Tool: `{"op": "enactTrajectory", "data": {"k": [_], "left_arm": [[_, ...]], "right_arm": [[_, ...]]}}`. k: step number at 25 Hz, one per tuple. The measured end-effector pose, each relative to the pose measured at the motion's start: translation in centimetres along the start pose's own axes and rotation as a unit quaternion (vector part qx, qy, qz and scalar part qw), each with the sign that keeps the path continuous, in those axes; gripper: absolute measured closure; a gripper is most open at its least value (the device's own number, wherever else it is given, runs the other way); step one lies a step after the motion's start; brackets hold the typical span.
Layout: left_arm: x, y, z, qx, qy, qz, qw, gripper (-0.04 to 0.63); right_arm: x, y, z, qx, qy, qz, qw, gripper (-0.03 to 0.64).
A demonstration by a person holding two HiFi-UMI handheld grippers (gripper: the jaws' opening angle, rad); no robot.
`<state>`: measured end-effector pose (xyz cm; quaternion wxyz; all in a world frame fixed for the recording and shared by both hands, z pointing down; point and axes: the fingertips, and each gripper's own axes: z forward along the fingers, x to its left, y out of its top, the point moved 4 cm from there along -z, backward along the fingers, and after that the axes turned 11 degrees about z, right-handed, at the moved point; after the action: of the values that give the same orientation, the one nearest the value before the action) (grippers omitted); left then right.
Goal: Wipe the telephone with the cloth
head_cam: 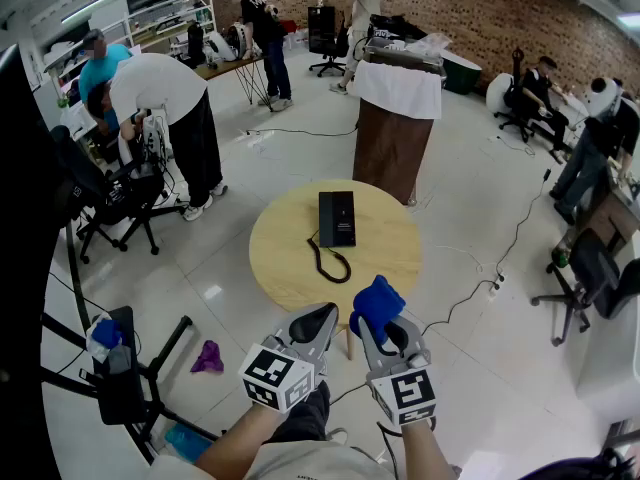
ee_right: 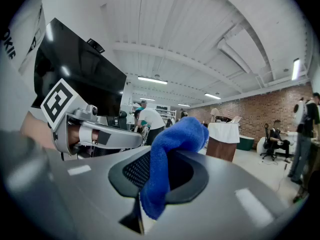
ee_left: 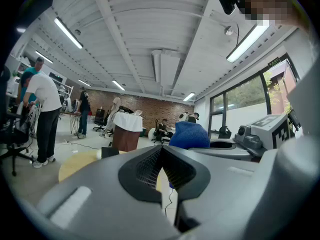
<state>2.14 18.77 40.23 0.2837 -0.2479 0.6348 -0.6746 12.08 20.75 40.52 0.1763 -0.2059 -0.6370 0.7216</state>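
Note:
A black telephone (head_cam: 337,218) lies on the round wooden table (head_cam: 290,268), its handset (head_cam: 330,264) off to the near side on a curly cord. Both grippers hover side by side in front of the table's near edge, apart from the phone. My right gripper (head_cam: 378,320) is shut on a blue cloth (head_cam: 378,304), which bunches out past the jaws (ee_right: 172,149). My left gripper (head_cam: 318,320) is shut with nothing between its fingers (ee_left: 161,168). The blue cloth (ee_left: 189,135) shows beside it in the left gripper view.
A brown lectern with a white cover (head_cam: 393,128) stands just behind the table. A purple rag (head_cam: 208,357) lies on the floor at the left, near a black stand (head_cam: 120,368). Cables run over the floor at the right. Several people and office chairs are around the room.

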Motion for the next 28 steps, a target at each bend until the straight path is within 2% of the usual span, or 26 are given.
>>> {"op": "enactTrajectory", "data": {"k": [14,28], "left_arm": [[5.8,-1.2,7.6,0.015,-0.006,-0.017,0.9997,0.595],[14.2,-1.8,13.6,0.027,-0.004,-0.027,0.9993,0.595]], "right_arm": [[-4.4,0.4,7.5,0.025,0.005,-0.006,1.0,0.552],[-8.3,1.1,16.8,0.046,0.004,-0.001,0.999,0.552]]}}
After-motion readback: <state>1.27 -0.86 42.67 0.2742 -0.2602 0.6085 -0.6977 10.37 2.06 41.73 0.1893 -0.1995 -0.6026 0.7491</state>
